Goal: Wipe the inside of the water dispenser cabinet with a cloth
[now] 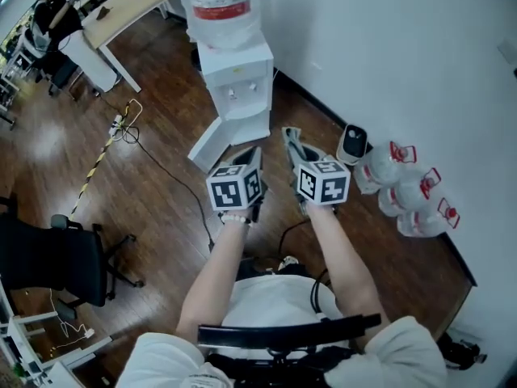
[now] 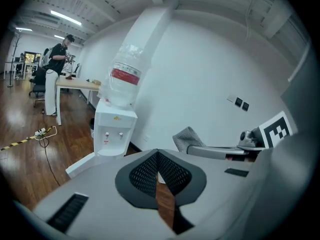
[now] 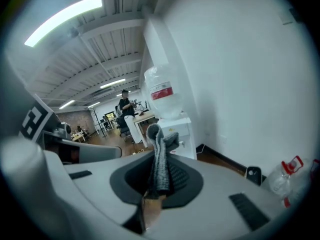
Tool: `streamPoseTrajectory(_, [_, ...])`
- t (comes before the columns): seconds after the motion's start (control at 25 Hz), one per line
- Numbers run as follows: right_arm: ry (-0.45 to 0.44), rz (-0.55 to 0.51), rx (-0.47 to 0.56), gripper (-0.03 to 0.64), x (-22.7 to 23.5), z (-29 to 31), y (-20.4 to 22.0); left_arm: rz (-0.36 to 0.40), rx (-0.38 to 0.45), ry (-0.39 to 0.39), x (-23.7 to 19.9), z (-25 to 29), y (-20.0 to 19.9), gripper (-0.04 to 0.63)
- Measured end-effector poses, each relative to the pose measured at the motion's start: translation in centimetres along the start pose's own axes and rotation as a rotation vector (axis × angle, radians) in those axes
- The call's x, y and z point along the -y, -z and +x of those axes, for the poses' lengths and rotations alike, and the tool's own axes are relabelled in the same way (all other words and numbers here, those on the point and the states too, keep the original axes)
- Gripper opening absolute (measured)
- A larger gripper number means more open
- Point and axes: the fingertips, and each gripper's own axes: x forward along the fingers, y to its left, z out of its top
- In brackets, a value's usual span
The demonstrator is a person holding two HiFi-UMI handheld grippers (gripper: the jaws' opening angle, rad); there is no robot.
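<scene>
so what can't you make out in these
Inside of the water dispenser cabinet: head view, steep angle hides it; left gripper view, the left gripper covers it.
Bottle top: head view, cut by the upper edge.
Label print: all views, too small.
Lower end of the cloth: right gripper view, sunk between the jaws.

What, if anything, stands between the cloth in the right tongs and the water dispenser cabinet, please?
Nothing visible does. The right tongs grip the cloth; only floor lies before the water dispenser, whose cabinet door hangs open to the left.
</scene>
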Motion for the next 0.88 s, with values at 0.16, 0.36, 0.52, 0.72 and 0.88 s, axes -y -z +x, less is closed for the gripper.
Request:
streamPoseTrajectory(0.16, [0.007,0.022,0.016,0.035,-1.9,-0.7,-0.1,0.03,0.002,0.036,0.2,-1.4,-1.3,-0.003])
streamPoseTrajectory(0.36, [0.047,0.02,0.026,0.035,-3.4,-0.7,-0.4,0.053,-0.011,0.08,-0.3,-1.9,-1.8,-0.003])
streamPoseTrajectory(0.52, [0.07,0.032,0.036,0.035,-3.3,-0.6,-0.9,0.05,-0.017,0.083,-1.6,-2.1,-2.4,-0.003])
streamPoseTrajectory(0.72, [0.092,0.043,0.045,0.035,-3.4,-0.4,-1.4,0.054,-0.02,0.099,-2.4,-2.0,-3.2,-0.003])
streamPoseTrajectory(0.88, [0.084,0.045,0.042,0.035,-3.7,0.5,-1.5,0.06,-0.015,0.104,-2.7,-1.6,-4.0,-0.003])
